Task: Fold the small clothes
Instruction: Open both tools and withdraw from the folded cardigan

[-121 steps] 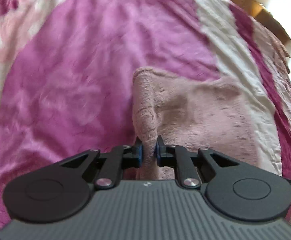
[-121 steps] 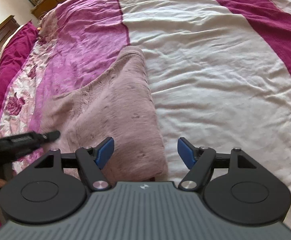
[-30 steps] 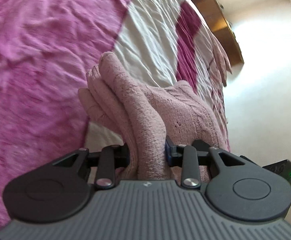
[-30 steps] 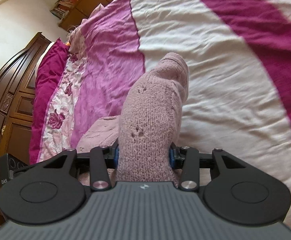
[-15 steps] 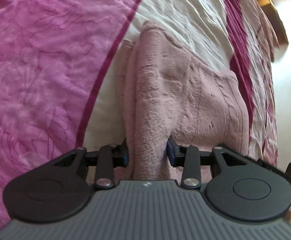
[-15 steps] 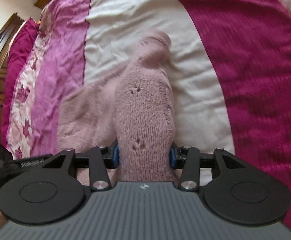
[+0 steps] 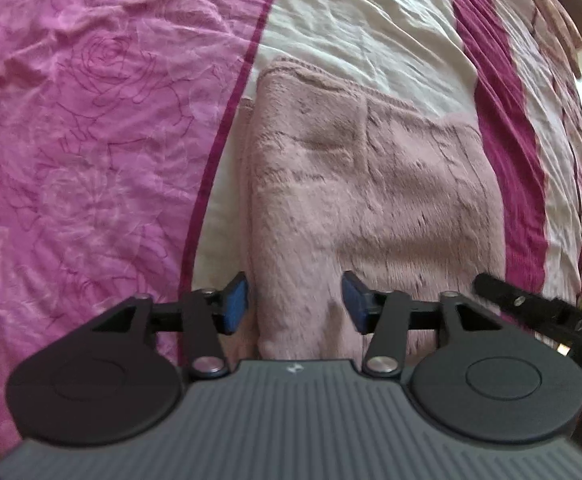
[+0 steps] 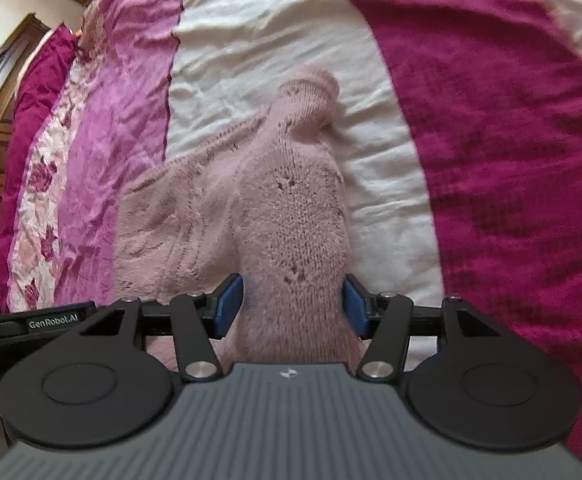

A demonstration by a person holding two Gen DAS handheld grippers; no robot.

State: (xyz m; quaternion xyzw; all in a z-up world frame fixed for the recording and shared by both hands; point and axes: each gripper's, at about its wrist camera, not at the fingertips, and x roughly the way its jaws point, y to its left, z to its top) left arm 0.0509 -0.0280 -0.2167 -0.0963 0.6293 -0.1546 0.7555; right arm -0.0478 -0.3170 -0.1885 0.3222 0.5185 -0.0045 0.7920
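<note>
Left wrist view showed your left gripper (image 7: 294, 300) fingers just opening, the pink sweater (image 7: 371, 200) lying folded on the bed (image 7: 91, 120), stretching ahead; your right gripper (image 8: 293, 302) probably released too.

A second ago both tools held the fuzzy pale-pink knitted garment (image 7: 371, 200) bunched up above the bed; now it lies folded flat on the bedspread's white stripe. The left tool (image 7: 295, 300) has just been opening, its blue pads clear of the fabric between them; the right tool (image 8: 293, 304) has widened likewise
</note>
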